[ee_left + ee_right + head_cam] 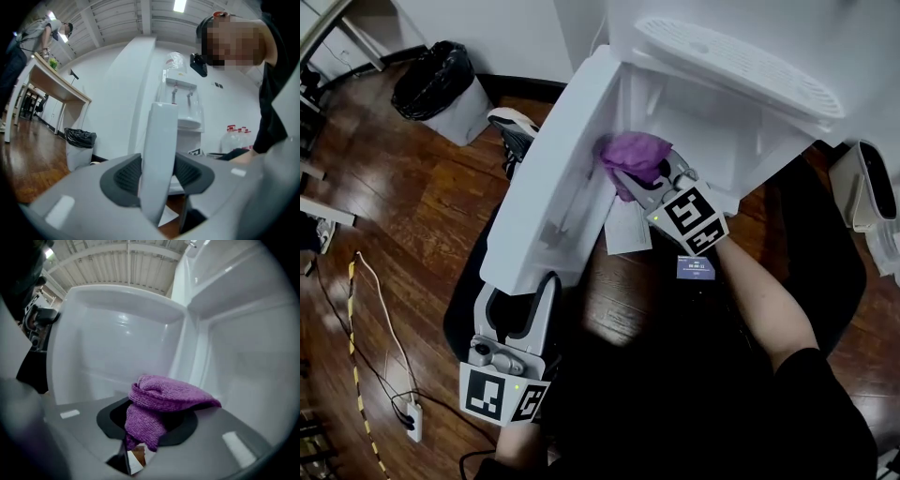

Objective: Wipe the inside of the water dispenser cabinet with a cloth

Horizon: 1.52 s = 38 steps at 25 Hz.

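A black-bagged bin [441, 84] stands on the wooden floor [412, 234], well apart from a power strip [413, 422].

Office-like hall: desk [61, 89], lined bin [441, 82], wood floor [412, 211] (strip-lit ceiling [117, 18]).

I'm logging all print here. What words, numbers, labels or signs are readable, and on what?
No text is legible.
Blue label: white characters, too blurred to read.
Paper sheet: print too small.
Red bottle labels: too blurred.
Marker cubes: black-and-white square patterns, no words.
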Tool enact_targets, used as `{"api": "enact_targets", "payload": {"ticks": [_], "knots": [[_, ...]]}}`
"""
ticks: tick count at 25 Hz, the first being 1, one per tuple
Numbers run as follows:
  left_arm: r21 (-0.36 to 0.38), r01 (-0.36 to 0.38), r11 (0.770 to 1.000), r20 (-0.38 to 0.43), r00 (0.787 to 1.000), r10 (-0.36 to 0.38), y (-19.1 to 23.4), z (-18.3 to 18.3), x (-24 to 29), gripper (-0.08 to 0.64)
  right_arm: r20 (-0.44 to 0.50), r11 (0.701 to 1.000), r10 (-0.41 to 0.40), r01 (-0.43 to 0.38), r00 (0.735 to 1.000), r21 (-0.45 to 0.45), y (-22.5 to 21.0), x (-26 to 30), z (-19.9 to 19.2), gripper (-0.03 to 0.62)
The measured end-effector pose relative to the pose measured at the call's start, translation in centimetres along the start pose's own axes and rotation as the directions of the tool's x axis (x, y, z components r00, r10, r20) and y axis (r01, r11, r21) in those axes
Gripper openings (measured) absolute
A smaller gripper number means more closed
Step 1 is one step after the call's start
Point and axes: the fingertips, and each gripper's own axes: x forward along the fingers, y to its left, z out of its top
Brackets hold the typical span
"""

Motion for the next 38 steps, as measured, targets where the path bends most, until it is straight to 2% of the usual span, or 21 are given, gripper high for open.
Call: {"api": "enact_targets", "payload": {"ticks": [2,4,6,8,10,12,14,17,18,20,22,24,26,28,30,32,33,34,35,36,38], "knots": [[-0.001,0.004,1.000,-0.008,1.000,-0.004,0.0,-0.1,-0.1,0.229,0.003,0.999,0.043,-0.043,0.999,0.003,0.7,0.5,0.4,0.109],[-0.001,0.003,1.000,-0.007,1.000,-0.003,0.0,-0.1,-0.2,0.229,-0.014,0.986,0.162,-0.163,0.987,-0.028,4.8,0.8,0.2,0.109],[-0.001,0.004,1.000,0.001,1.000,-0.004,0.0,0.0,-0.1,0.229,-0.017,0.946,0.324,-0.325,0.946,-0.022,10.2,0.2,0.2,0.109],[-0.001,0.007,1.000,0.010,1.000,-0.007,0.1,0.1,0.0,0.229,-0.001,0.883,0.469,-0.469,0.883,-0.012,14.9,-1.2,0.9,0.109],[-0.004,0.001,1.000,0.017,1.000,-0.001,0.2,0.0,0.0,0.230,-0.009,0.843,0.536,-0.536,0.844,-0.043,17.7,-1.9,1.2,0.109],[-0.011,-0.007,1.000,0.017,1.000,0.007,0.4,-0.1,-0.1,0.230,-0.043,0.849,0.523,-0.525,0.851,-0.054,17.8,-1.4,0.0,0.107],[-0.016,-0.008,1.000,0.012,1.000,0.008,0.2,-0.2,-0.1,0.232,-0.100,0.885,0.459,-0.464,0.883,-0.034,15.7,-0.3,-2.9,0.107],[-0.020,0.000,1.000,-0.011,1.000,-0.001,-0.4,-0.4,-0.1,0.232,-0.208,0.963,0.257,-0.267,0.944,-0.024,9.6,1.2,-7.7,0.107],[-0.019,0.008,1.000,-0.019,1.000,-0.008,-0.7,-0.4,-0.1,0.232,-0.231,0.982,0.178,-0.189,0.956,-0.023,7.3,1.4,-8.9,0.107],[-0.013,0.026,1.000,-0.025,0.999,-0.026,-1.4,-0.4,-0.1,0.231,-0.243,0.998,0.055,-0.062,0.968,-0.021,3.5,1.6,-10.1,0.107],[-0.008,0.040,0.999,-0.023,0.999,-0.040,-1.7,-0.4,0.0,0.230,-0.237,0.999,0.014,-0.021,0.971,-0.029,1.7,1.9,-10.3,0.107],[-0.013,0.045,0.999,-0.021,0.999,-0.045,-1.7,-0.6,-0.1,0.231,-0.263,0.996,0.059,-0.076,0.963,-0.054,2.7,2.3,-10.7,0.107],[-0.016,0.047,0.999,-0.019,0.999,-0.047,-1.5,-0.7,-0.1,0.232,-0.314,0.977,0.176,-0.204,0.933,-0.060,6.0,2.3,-11.4,0.107],[-0.018,0.046,0.999,-0.017,0.999,-0.047,-1.1,-0.6,-0.2,0.232,-0.316,0.938,0.333,-0.347,0.888,0.014,10.1,1.6,-11.2,0.107],[-0.023,0.044,0.999,-0.013,0.999,-0.044,-0.8,-0.6,-0.2,0.232,-0.265,0.861,0.508,-0.495,0.819,0.121,14.6,0.5,-9.8,0.107],[-0.027,0.039,0.999,-0.012,0.999,-0.039,-0.8,-0.6,-0.3,0.233,-0.228,0.769,0.639,-0.621,0.734,0.154,18.6,-0.6,-8.3,0.107],[-0.031,0.036,0.999,-0.011,0.999,-0.036,-0.8,-0.7,-0.3,0.233,-0.227,0.742,0.669,-0.655,0.708,0.144,19.8,-0.9,-8.0,0.107],[-0.035,0.032,0.999,-0.011,0.999,-0.032,-0.8,-0.7,-0.3,0.233,-0.232,0.735,0.675,-0.665,0.700,0.130,20.2,-0.8,-8.1,0.108],[-0.040,0.028,0.999,-0.010,1.000,-0.028,-0.9,-0.7,-0.3,0.233,-0.240,0.747,0.661,-0.655,0.711,0.118,19.8,-0.5,-8.4,0.109],[-0.043,0.025,0.999,-0.011,1.000,-0.025,-0.9,-0.7,-0.3,0.235,-0.251,0.775,0.626,-0.623,0.738,0.105,18.6,0.0,-8.9,0.109],[-0.045,0.026,0.999,-0.013,1.000,-0.026,-1.0,-0.7,-0.3,0.235,-0.299,0.879,0.465,-0.476,0.833,0.042,13.9,1.3,-10.0,0.109]]}}
